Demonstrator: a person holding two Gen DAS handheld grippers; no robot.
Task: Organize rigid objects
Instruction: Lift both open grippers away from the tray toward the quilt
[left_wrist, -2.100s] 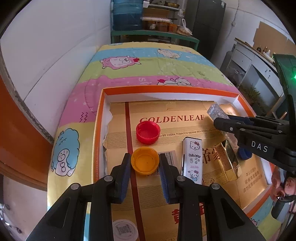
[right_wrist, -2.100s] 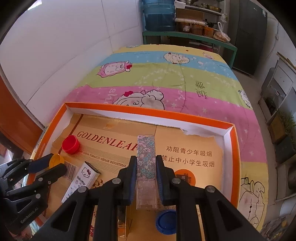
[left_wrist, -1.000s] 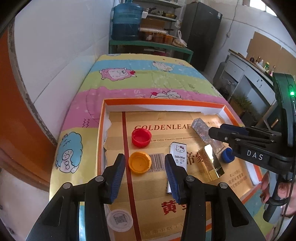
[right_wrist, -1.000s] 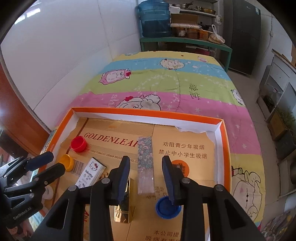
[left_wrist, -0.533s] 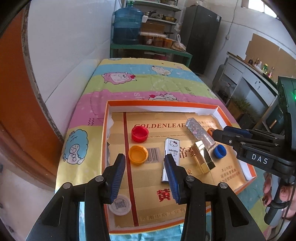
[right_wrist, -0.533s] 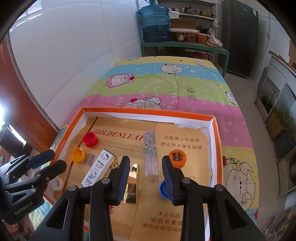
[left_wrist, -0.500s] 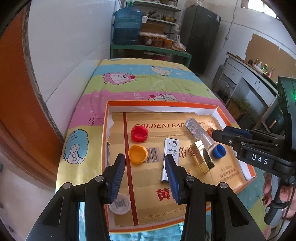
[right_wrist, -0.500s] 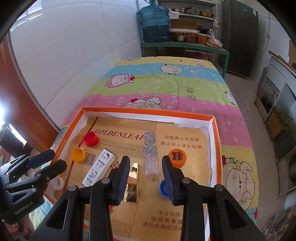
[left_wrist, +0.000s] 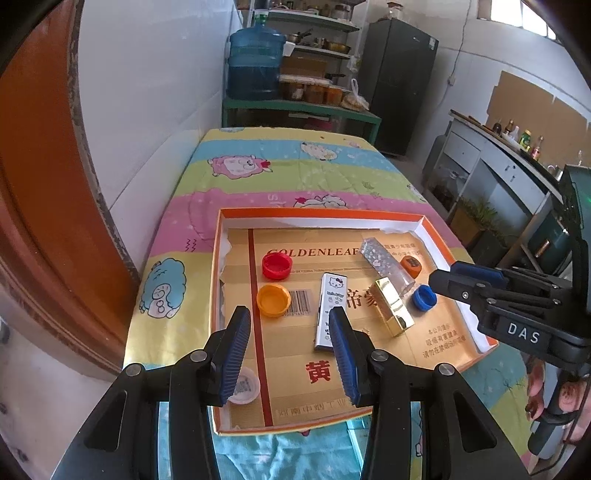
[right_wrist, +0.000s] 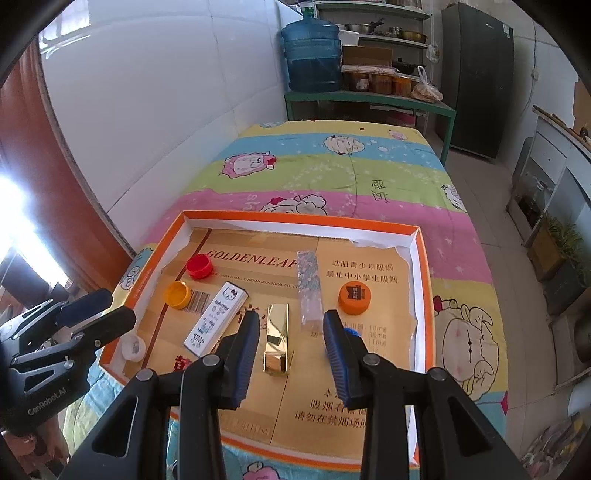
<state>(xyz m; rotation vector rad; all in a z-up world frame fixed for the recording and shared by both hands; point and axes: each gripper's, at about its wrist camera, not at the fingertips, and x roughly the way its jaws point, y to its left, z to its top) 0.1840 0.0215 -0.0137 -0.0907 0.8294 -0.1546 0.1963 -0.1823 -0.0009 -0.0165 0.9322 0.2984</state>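
An orange-rimmed cardboard tray (left_wrist: 317, 213) (right_wrist: 295, 217) lies on the bed. In it lie a red cap (left_wrist: 276, 265) (right_wrist: 199, 266), a yellow-orange cap (left_wrist: 273, 300) (right_wrist: 177, 294), a Hello Kitty box (left_wrist: 330, 310) (right_wrist: 216, 318), a gold box (left_wrist: 393, 307) (right_wrist: 277, 338), a glittery clear box (left_wrist: 384, 264) (right_wrist: 308, 290), an orange lid (left_wrist: 411, 264) (right_wrist: 354, 293), a blue cap (left_wrist: 424, 297) (right_wrist: 351, 333) and a white cap (left_wrist: 243, 386) (right_wrist: 133, 347). My left gripper (left_wrist: 290, 350) is open and empty above the tray's near left. My right gripper (right_wrist: 290, 354) is open and empty above the gold box.
The tray sits on a striped cartoon bedsheet (right_wrist: 332, 173). A white wall (right_wrist: 147, 92) runs along the left. A green shelf with blue water jugs (right_wrist: 312, 55) stands beyond the bed. Cabinets (left_wrist: 491, 166) line the right side.
The left gripper let go of the yellow-orange cap and the right let go of the glittery box. Both opened, lifted and pulled back, so the whole tray now shows.
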